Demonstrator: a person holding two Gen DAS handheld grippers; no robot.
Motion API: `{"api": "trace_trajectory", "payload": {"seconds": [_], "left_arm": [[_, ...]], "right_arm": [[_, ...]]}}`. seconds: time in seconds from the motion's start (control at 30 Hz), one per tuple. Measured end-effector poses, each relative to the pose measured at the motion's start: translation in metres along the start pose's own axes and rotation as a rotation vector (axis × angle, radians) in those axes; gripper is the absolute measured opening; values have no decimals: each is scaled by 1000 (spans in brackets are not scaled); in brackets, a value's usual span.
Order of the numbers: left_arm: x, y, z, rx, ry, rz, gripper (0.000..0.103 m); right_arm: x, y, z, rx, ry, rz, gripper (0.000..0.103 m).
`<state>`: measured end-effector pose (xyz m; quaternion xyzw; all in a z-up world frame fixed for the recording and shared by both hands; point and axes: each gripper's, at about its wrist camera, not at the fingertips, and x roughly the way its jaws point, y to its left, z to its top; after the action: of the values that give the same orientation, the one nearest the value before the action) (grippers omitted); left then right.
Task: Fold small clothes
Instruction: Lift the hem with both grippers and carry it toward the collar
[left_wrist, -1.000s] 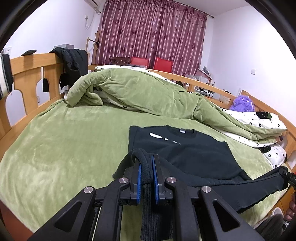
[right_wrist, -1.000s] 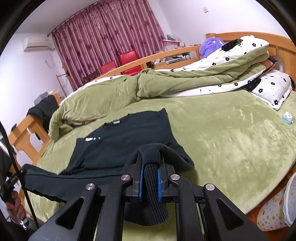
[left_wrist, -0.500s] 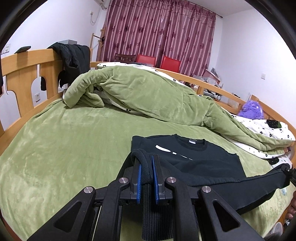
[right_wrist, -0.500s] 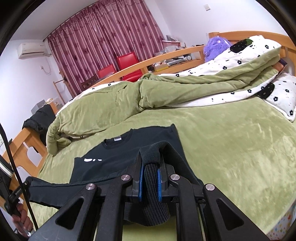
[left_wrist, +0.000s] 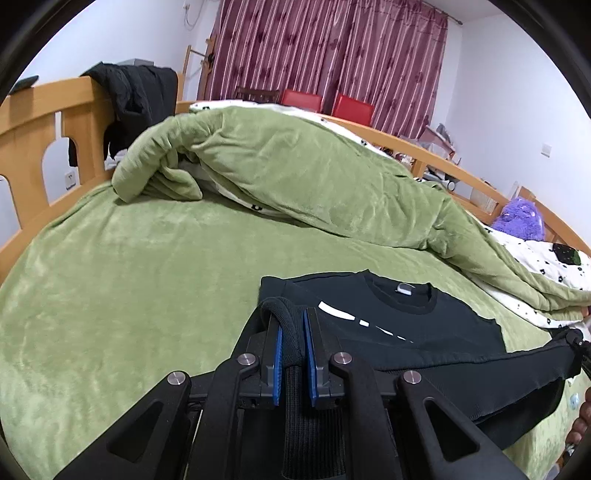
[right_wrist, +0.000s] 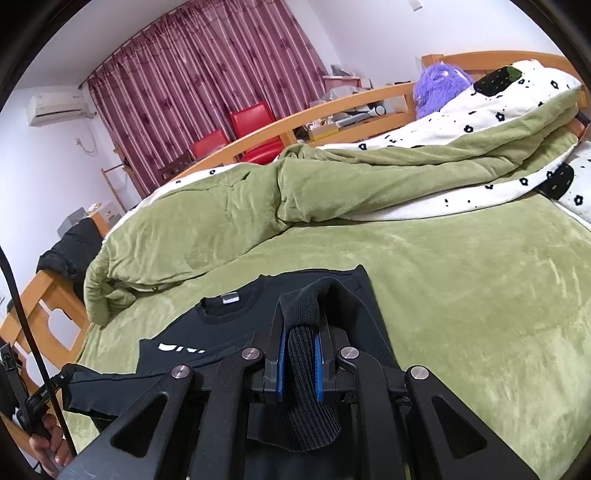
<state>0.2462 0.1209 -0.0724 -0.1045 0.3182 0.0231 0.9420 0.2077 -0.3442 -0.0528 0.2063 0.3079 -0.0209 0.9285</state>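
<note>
My left gripper (left_wrist: 293, 334) is clenched on a fold of the black sweatshirt's (left_wrist: 413, 325) ribbed hem, the knit pinched between the two blue pads (left_wrist: 277, 360) and bunched up above them, with more ribbing hanging down toward the camera. My right gripper (right_wrist: 300, 345) is clamped the same way on another fold of that ribbed edge, a hump of fabric rising over its pads (right_wrist: 317, 363). The sweatshirt lies front-up on the green bed cover (left_wrist: 129, 295) near the bed's near edge, its collar with a small white label pointing toward the far side, a broken white stripe of print across the chest. The lower part is lifted off the cover and stretched between my two grippers; in the left view the cloth runs off to the right edge, where the tip of the other gripper shows, and in the right view it runs to the lower left, where my hand (right_wrist: 50, 441) grips the left tool's handle beside a black cable. Beyond the sweatshirt a rumpled green quilt (left_wrist: 295, 177) with a white flowered lining lies heaped along the far side of the bed, apart from the garment. A purple plush toy (right_wrist: 439, 88) sits at the headboard end, and dark clothes (left_wrist: 136, 99) hang over the wooden footboard (left_wrist: 44, 107)
</note>
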Motion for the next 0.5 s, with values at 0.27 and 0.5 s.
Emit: {"api": "trace_trajectory", "payload": {"seconds": [0.27, 0.5], "left_arm": [[62, -10, 6, 49, 55, 39, 11], [110, -19, 4, 92, 106, 70, 11]], "right_arm": [[54, 1, 12, -38, 38, -32, 12], [108, -5, 8, -81, 88, -100, 12]]}}
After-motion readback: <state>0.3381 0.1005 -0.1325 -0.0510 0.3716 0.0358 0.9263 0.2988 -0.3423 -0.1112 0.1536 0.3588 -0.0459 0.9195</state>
